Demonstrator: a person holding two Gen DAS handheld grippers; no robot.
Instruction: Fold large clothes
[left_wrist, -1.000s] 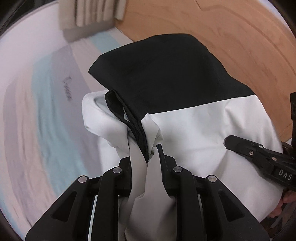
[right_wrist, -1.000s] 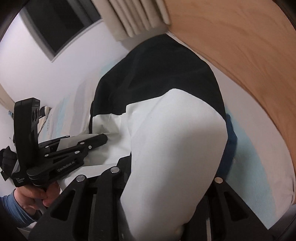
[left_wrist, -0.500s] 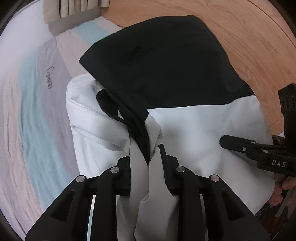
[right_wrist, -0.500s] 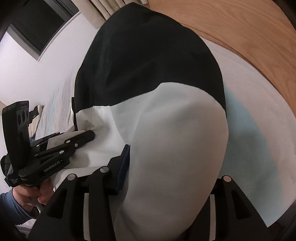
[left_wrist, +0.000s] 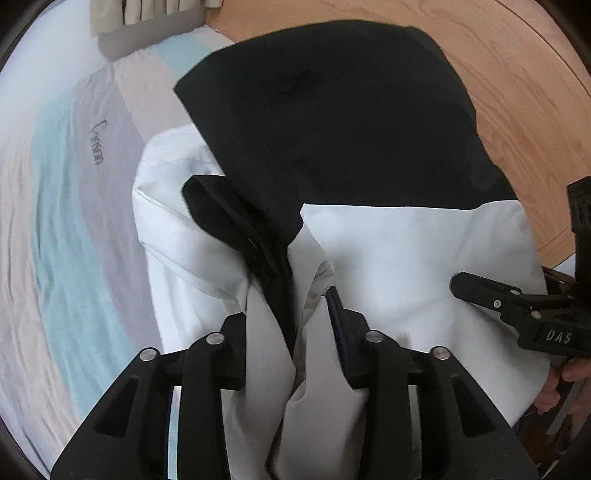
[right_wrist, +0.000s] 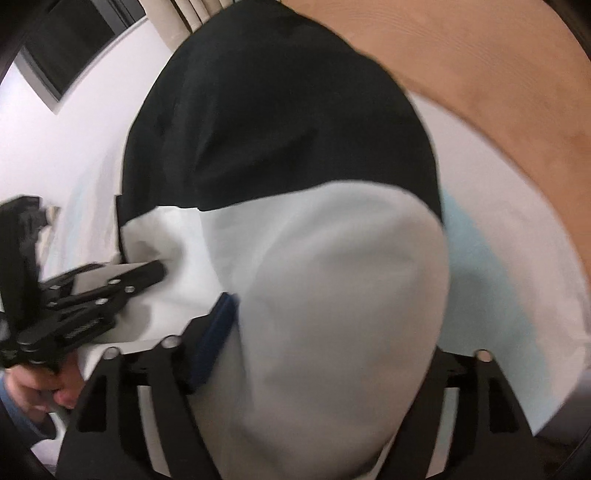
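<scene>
A large black-and-white garment (left_wrist: 388, 251) hangs between both grippers above a striped bed. Its far part is black, its near part white. My left gripper (left_wrist: 295, 317) is shut on a bunched white and black edge of the garment. In the left wrist view the right gripper (left_wrist: 517, 310) shows at the right edge, against the white cloth. In the right wrist view the garment (right_wrist: 314, 277) fills the middle and drapes over my right gripper (right_wrist: 317, 332), shut on the white cloth; only its left blue pad (right_wrist: 214, 339) shows. The left gripper (right_wrist: 92, 295) shows at the left.
A bedsheet (left_wrist: 74, 221) striped in grey, pale blue and beige lies below on the left. A wooden floor (left_wrist: 517, 92) lies to the right. Curtains (left_wrist: 147, 14) and a white wall stand at the far end, with a dark window (right_wrist: 74, 44) in the right wrist view.
Both grippers have carried the garment forward and lower; the black part now spreads wider and reaches further out. Both grips are unchanged.
</scene>
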